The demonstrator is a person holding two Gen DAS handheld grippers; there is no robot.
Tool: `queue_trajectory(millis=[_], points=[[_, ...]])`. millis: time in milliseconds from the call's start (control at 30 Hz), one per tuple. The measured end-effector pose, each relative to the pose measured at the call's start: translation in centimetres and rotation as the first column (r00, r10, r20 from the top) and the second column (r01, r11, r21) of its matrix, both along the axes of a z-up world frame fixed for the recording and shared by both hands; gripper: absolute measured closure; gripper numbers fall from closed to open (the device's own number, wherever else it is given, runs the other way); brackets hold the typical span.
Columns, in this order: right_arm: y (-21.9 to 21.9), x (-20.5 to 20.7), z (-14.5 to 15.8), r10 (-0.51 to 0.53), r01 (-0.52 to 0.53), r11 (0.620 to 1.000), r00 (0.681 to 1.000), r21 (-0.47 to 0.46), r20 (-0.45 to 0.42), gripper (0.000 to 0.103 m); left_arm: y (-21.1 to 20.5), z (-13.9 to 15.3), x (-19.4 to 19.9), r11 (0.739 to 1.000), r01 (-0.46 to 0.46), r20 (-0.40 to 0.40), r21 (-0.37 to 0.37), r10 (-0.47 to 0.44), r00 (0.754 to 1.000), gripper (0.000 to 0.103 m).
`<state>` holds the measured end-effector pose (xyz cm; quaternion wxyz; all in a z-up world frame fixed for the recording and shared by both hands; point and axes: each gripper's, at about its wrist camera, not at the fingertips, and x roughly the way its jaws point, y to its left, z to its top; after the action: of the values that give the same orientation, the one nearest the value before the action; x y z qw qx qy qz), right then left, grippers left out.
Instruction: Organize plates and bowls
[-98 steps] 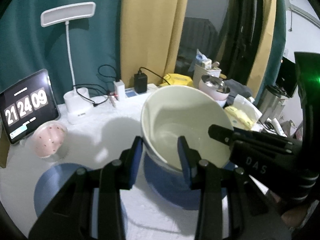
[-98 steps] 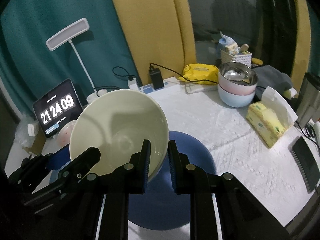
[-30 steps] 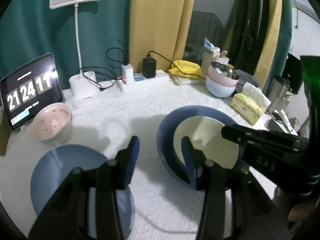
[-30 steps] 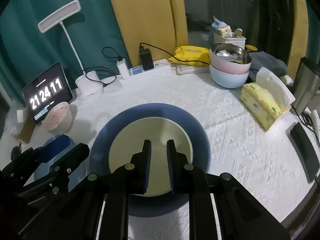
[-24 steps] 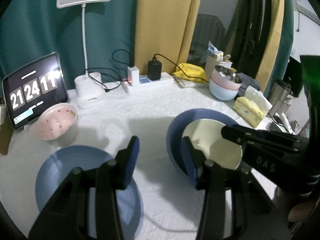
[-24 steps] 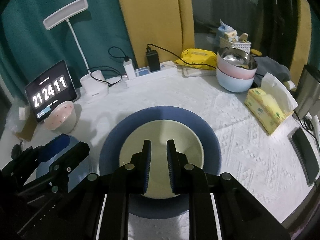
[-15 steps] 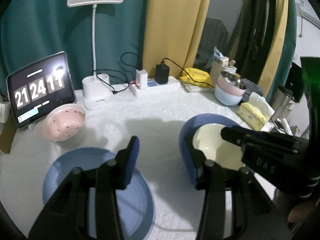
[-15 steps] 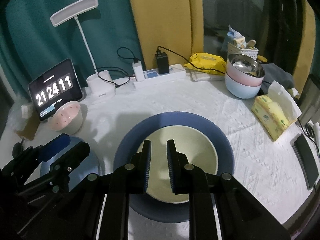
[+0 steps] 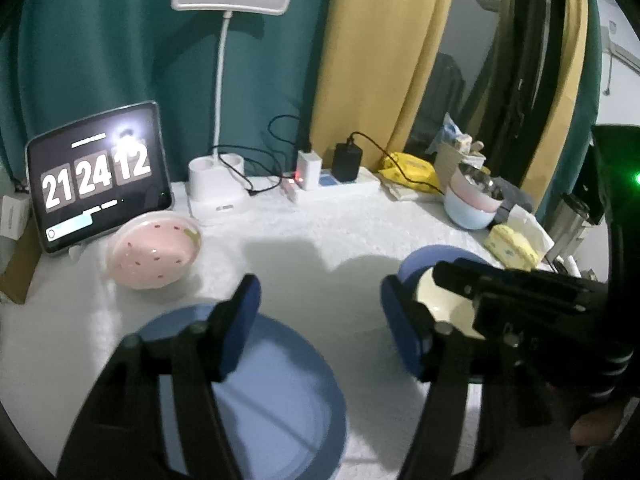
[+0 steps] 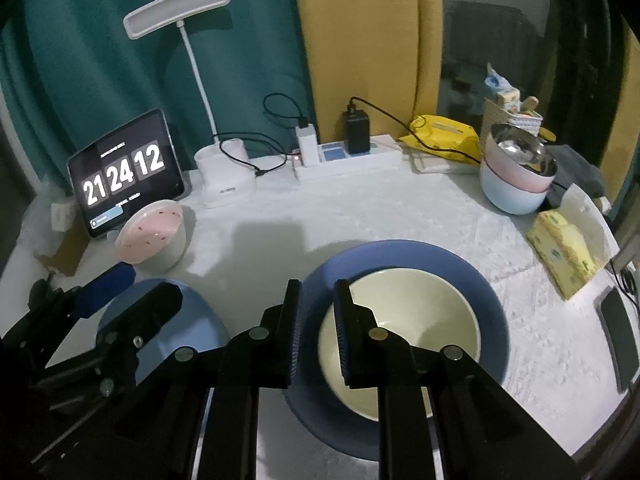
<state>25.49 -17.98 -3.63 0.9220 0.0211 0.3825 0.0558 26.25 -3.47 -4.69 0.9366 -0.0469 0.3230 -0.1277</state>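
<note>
Now, left claw: your left gripper (image 9: 320,308) had just been opening; its blue pads stood wide apart with nothing between them.
Right claw: your right gripper (image 10: 316,320) kept its jaws almost together, a thin gap showing and nothing pinched in it.
What changed: a few seconds earlier both claws carried the cream bowl (image 10: 404,332) tilted in the air; at this moment it sat upright inside the dark blue plate (image 10: 404,256), released.
Meaning for the task: you had one bowl nested, so that placement looked finished and both claws were free for the next piece.
Cream bowl, from the claws: just ahead of and under your right fingertips; right of your left claw, partly hidden behind the other gripper.
Light blue plate (image 9: 280,392): directly below your left claw, untouched.
Pink bowl (image 9: 154,254): farther ahead to the left, beside the tablet clock (image 9: 98,176), probably your next pick.
</note>
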Motion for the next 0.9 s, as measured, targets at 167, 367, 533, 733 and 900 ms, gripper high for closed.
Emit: queue_trajectory(millis=[167,367,533,733,900], points=[[1.4,0.6,0.0,0.021,-0.021,1.000,1.000,-0.005,-0.004,0.085,1.7,0.1,0.5,1.000,-0.024,-0.002,-0.002,0.024,1.000,0.039],[3.4,1.5,0.0,0.050,-0.050,0.999,0.999,-0.010,-0.004,0.085,3.9,0.1,0.9,0.998,-0.058,-0.005,-0.001,0.058,0.998,0.039],[5.2,2.2,-0.2,0.074,-0.075,0.997,0.997,-0.010,-0.008,0.085,5.9,0.0,1.4,0.997,-0.083,-0.007,0.001,0.083,0.996,0.039],[7.3,3.2,-0.6,0.105,-0.105,0.994,0.994,-0.020,-0.018,0.085,8.1,-0.3,2.0,0.993,-0.118,-0.011,-0.001,0.118,0.993,0.039],[8.6,4.0,-0.9,0.123,-0.124,0.992,0.992,-0.025,-0.025,0.085,9.6,-0.7,2.6,0.990,-0.139,-0.020,-0.005,0.139,0.990,0.039]])
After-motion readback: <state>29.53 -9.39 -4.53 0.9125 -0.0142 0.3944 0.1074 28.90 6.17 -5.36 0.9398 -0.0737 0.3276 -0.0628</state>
